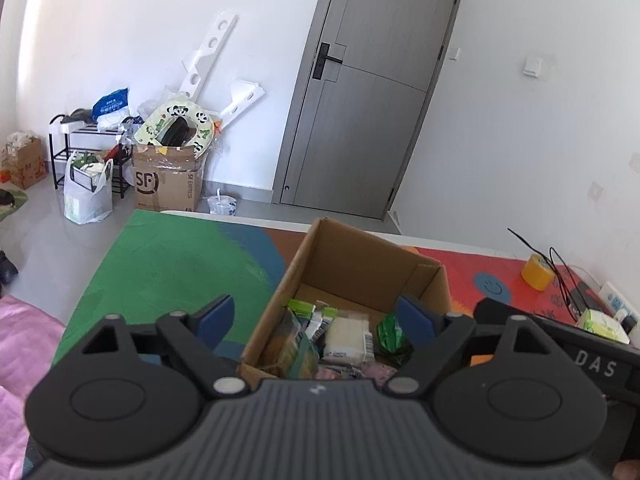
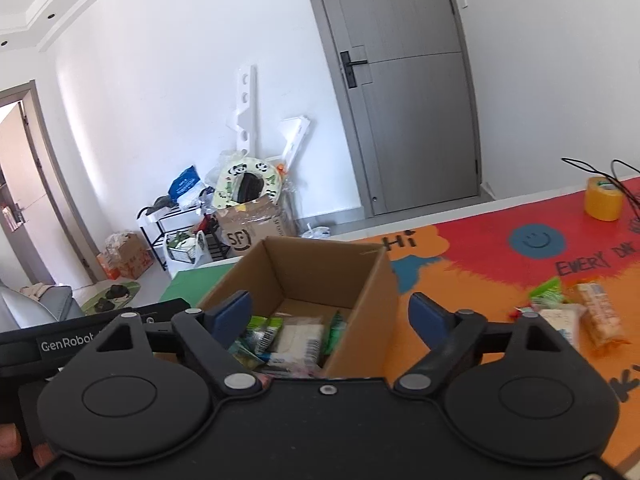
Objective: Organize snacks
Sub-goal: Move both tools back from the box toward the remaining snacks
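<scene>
An open cardboard box (image 1: 352, 264) stands on the colourful table mat and holds several snack packets (image 1: 344, 336). It also shows in the right wrist view (image 2: 320, 268) with its packets (image 2: 288, 340). My left gripper (image 1: 316, 316) is open and empty, above the box's near edge. My right gripper (image 2: 332, 316) is open and empty, with its jaws either side of the box's right wall. Loose snacks lie on the mat to the right: a green packet (image 2: 546, 292), a white packet (image 2: 562, 320) and an orange bar (image 2: 602, 316).
A yellow tape roll (image 2: 604, 198) and black cables (image 2: 624, 176) sit at the mat's far right. The tape roll (image 1: 538, 272) shows in the left view too, with a tissue pack (image 1: 600, 320). Boxes, bags and a rack stand on the floor by the wall (image 1: 164, 168).
</scene>
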Tool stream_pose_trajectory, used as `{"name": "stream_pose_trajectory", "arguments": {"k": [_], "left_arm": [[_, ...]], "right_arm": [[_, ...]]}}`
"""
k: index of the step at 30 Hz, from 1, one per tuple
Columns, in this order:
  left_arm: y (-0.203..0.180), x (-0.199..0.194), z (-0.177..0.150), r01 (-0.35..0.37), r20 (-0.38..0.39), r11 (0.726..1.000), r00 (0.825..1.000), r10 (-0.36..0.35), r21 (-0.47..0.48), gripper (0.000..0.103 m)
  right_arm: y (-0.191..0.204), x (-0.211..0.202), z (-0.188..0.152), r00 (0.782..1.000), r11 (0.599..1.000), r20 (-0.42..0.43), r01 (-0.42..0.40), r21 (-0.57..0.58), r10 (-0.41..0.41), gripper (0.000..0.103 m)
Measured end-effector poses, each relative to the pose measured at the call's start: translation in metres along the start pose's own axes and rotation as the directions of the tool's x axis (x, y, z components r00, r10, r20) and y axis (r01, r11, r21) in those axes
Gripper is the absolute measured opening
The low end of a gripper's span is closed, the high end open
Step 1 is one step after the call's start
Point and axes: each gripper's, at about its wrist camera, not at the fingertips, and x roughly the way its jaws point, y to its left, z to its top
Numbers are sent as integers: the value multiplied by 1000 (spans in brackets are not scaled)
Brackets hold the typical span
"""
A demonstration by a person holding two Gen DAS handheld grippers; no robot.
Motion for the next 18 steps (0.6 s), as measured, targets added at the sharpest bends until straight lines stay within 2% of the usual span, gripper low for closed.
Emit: {"name": "stream_pose_trajectory", "arguments": {"k": [8,18], "left_arm": [[-12,-9,-8,-2,8,1000,1000,2,9,94],[-38,-23,-13,29,31,999,999,-30,36,95]], "right_arm": [[-26,-18,-8,999,998,-8,40,43,-39,102],[-49,-44,-13,996,993,11,90,81,-91,103]]}}
